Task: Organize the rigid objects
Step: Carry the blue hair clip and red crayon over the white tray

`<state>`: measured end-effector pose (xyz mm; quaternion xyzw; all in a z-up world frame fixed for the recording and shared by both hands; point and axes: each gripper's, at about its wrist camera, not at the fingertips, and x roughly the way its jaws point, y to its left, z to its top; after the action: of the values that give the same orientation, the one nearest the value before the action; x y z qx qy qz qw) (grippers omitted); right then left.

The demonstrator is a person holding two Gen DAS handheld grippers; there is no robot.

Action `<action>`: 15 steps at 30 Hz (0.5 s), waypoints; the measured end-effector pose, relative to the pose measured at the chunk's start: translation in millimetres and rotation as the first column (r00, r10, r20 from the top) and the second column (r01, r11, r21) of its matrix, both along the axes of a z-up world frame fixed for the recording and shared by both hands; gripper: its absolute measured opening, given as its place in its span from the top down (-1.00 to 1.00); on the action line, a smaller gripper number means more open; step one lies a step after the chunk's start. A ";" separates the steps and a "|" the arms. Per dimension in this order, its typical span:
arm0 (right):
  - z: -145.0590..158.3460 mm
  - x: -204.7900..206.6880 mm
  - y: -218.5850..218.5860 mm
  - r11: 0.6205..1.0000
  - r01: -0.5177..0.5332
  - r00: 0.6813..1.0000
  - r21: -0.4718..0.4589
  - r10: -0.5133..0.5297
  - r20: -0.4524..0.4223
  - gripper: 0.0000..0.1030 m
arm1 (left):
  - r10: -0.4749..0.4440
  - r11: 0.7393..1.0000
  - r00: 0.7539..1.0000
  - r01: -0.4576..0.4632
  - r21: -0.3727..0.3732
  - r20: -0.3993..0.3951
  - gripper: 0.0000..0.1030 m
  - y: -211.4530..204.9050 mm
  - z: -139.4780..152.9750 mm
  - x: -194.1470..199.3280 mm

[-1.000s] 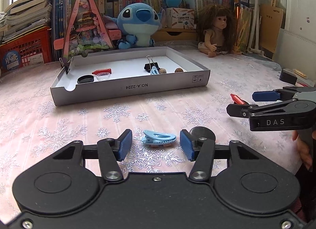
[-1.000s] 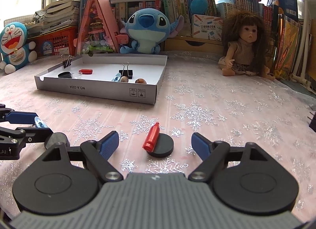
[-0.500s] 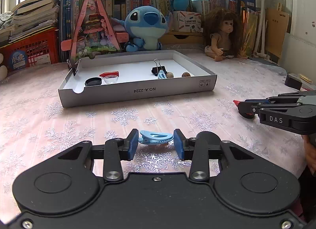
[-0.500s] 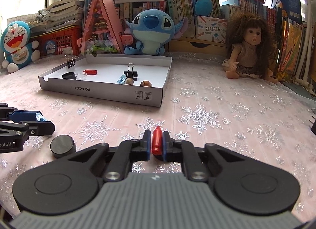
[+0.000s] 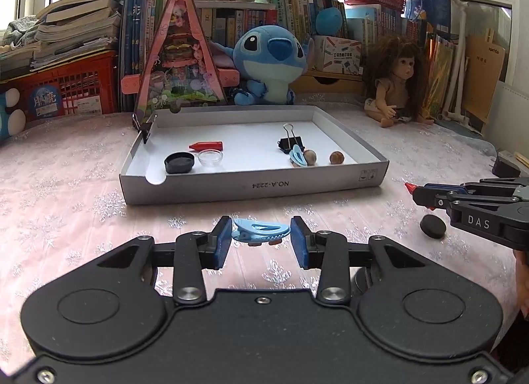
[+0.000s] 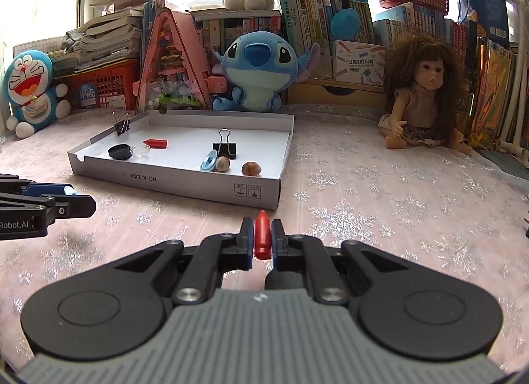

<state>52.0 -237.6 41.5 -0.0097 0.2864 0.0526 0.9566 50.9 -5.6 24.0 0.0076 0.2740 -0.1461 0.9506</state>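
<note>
The left gripper (image 5: pixel 261 238) is squeezing a toothed light-blue plastic clip (image 5: pixel 260 230) endwise; the right gripper (image 6: pixel 262 241) is pinching a glossy red bullet-shaped cap (image 6: pixel 262 234). Ahead, nothing is blocking the shallow white cardboard tray (image 5: pixel 254 185) sitting on the pink snowflake-print cloth (image 5: pixel 66 192). A matte black round disc (image 5: pixel 433 226) is lying just beside the right gripper.

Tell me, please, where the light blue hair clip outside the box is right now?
In the left wrist view, the light blue hair clip sits clamped between the left gripper pads, in front of the white box.
</note>
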 end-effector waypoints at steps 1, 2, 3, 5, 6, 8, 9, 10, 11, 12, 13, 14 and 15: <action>1.4 2.9 -0.1 1.000 0.002 1.000 0.007 -0.002 0.001 0.73 | 0.007 1.000 1.000 -0.007 -0.001 0.004 0.30 1.2 2.2 3.2; 2.9 7.4 0.1 1.000 0.003 1.000 0.017 -0.003 -0.001 0.73 | 0.016 1.000 1.000 -0.016 -0.005 0.009 0.30 3.0 5.1 8.3; 4.0 11.5 0.3 1.000 0.003 1.000 0.026 -0.003 -0.002 0.73 | 0.026 1.000 1.000 -0.026 -0.009 0.010 0.30 4.5 7.4 12.6; 5.6 19.1 1.3 0.999 0.002 1.000 0.040 -0.002 -0.004 0.73 | 0.040 0.999 0.999 -0.040 -0.020 0.010 0.30 7.5 11.0 21.8; 6.3 22.8 1.9 0.999 0.002 1.000 0.045 -0.002 -0.006 0.73 | 0.048 0.999 0.999 -0.048 -0.023 0.010 0.30 8.2 12.7 27.1; 7.9 32.0 2.9 0.998 0.002 1.000 0.060 -0.001 -0.010 0.73 | 0.059 0.998 0.998 -0.058 -0.028 0.012 0.30 10.2 15.5 36.7; 8.7 37.2 3.1 0.998 0.003 1.000 0.070 -0.002 -0.013 0.73 | 0.067 0.997 0.998 -0.067 -0.032 0.010 0.30 10.8 16.4 41.6; 9.5 42.1 3.5 0.997 0.003 1.000 0.077 -0.002 -0.015 0.73 | 0.074 0.996 0.997 -0.074 -0.040 0.006 0.30 11.5 17.6 47.1; 10.0 47.0 4.2 0.997 0.003 1.000 0.083 -0.002 -0.017 0.73 | 0.080 0.996 0.997 -0.080 -0.048 0.005 0.30 11.6 18.4 51.6; 10.5 51.4 4.8 0.996 0.004 1.000 0.089 -0.002 -0.019 0.73 | 0.088 0.995 0.996 -0.088 -0.056 0.005 0.30 9.9 19.1 57.3; 11.1 57.4 5.9 0.996 0.005 1.000 0.094 -0.003 -0.020 0.73 | 0.091 0.994 0.996 -0.090 -0.058 0.009 0.30 7.8 19.8 63.2; 11.6 63.6 6.9 0.995 0.007 1.000 0.097 -0.005 -0.021 0.73 | 0.094 0.994 0.995 -0.093 -0.058 0.013 0.30 5.2 20.2 68.8; 12.1 69.9 7.5 0.994 0.011 1.000 0.104 -0.009 -0.022 0.73 | 0.097 0.994 0.995 -0.095 -0.054 0.018 0.30 2.1 20.4 74.5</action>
<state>121.9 -230.1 53.6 0.0423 0.2937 0.0627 0.9529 125.5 -3.5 44.4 -0.0292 0.2601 -0.1073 0.9591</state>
